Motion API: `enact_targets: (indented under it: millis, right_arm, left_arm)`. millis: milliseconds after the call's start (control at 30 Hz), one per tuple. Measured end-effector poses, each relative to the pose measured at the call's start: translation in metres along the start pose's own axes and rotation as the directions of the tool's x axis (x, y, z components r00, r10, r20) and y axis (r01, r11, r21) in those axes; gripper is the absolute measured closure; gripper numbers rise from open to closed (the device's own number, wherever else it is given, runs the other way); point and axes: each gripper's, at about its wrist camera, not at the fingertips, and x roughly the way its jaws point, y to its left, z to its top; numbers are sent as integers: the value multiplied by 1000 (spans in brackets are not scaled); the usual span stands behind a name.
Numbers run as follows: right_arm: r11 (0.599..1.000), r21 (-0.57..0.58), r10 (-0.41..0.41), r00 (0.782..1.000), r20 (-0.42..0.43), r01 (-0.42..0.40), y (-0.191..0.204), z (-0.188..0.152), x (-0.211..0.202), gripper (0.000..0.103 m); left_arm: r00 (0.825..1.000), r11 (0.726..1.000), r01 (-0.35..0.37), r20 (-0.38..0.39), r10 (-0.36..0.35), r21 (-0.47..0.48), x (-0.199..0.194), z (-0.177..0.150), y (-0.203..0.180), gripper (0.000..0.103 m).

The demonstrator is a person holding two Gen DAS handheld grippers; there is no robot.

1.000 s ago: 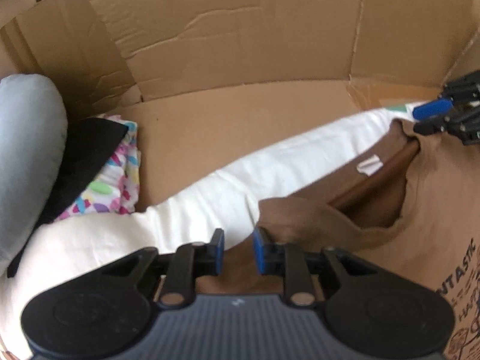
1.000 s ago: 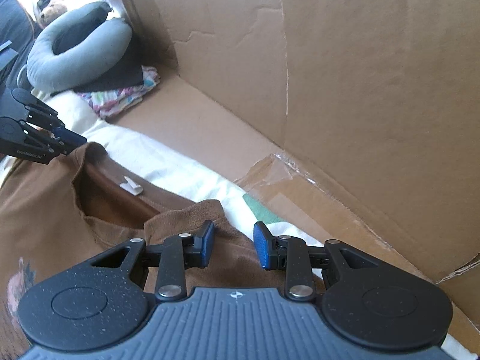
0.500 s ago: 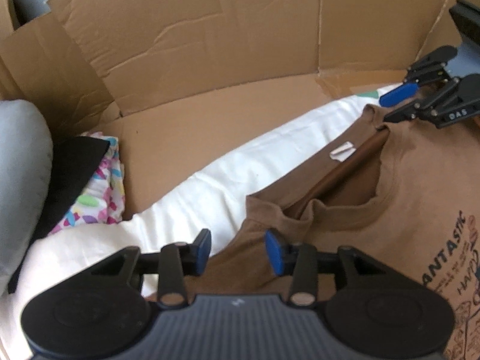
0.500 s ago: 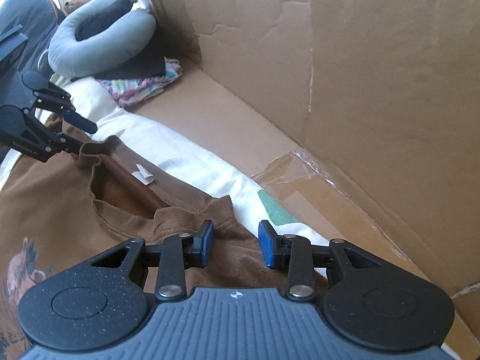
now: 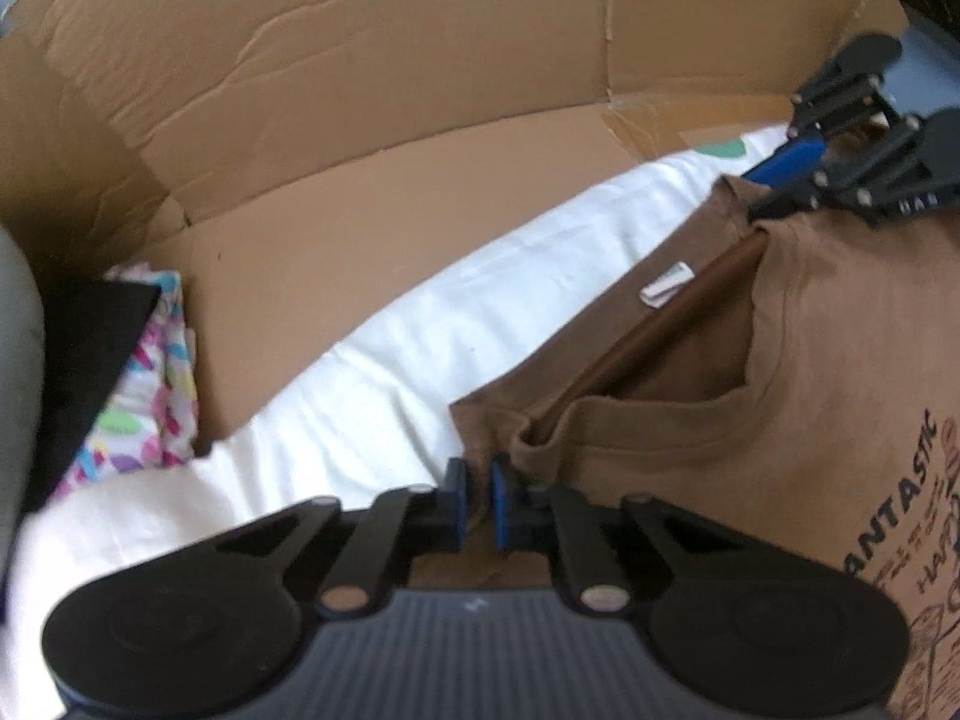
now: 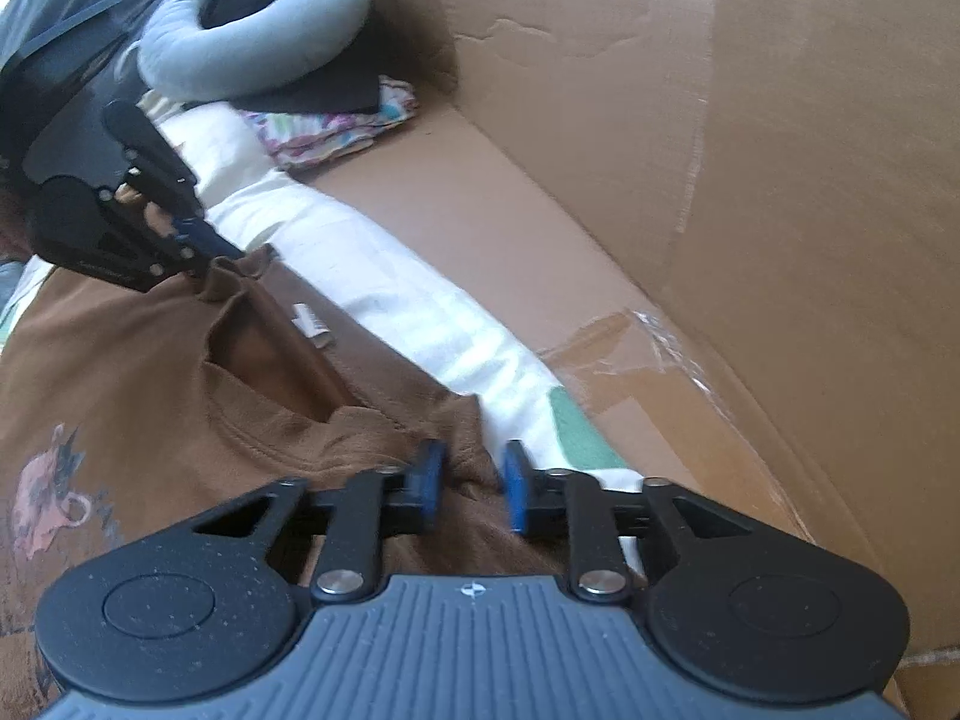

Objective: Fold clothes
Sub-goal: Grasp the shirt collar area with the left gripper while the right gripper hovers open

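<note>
Cardboard box walls [image 5: 420,60] ring the work area, and a white sheet [image 5: 420,324] covers the floor of it. Landmark is the brown T-shirt [image 5: 810,420], which lies front-up and flat on the sheet, collar toward the cardboard and print showing. Beyond the shirt's left shoulder are a grey neck pillow [image 6: 252,30], black fabric [image 6: 318,93] under it and a patterned folded cloth [image 6: 336,126].

Step in hand: gripping both shoulders at the collar end, so the start of a fold.

The left gripper [image 5: 477,501] sits at the shirt's left shoulder corner. Its jaws have just been closing and now pinch a ridge of brown fabric between the blue pads [image 5: 456,498].

The right gripper [image 6: 471,489] is at the right shoulder corner. Its jaws have also just been closing, with fabric bunched between them. A gap shows in the blurred right wrist view, but in the left wrist view the tips look pinched on the shoulder edge, so I read it as clamped on the shirt.

Next move, as a judgement: lift both corners together at even height, keep the cloth taut between the tongs, and carry the collar end over toward the hem. If either pinch is shallow, the cloth may slip.
</note>
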Motion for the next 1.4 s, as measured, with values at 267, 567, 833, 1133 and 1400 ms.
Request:
enact_targets:
  millis: [267,567,833,1133,1400]
  right_arm:
    - [992,-73,-98,988,118,107,13,4,-28,98]
    - [975,-100,-188,978,89,197,23,7,-11,93]
    - [986,40,-166,971,170,161,14,-3,-65,70]
    - [942,247,-270,951,152,228,-13,-36,-114,70]
    - [887,368,-341,933,115,279,-33,-76,-152,70]
  left_arm:
    - [989,995,-103,108,104,-16,-20,9,9,97]
    - [982,985,-170,70,173,-40,6,19,5,90]
    - [967,973,-192,145,210,-127,-19,19,5,86]
    - [972,986,-46,219,80,-159,-34,41,-34,68]
    - [963,978,91,267,-37,-190,-21,77,-67,61]
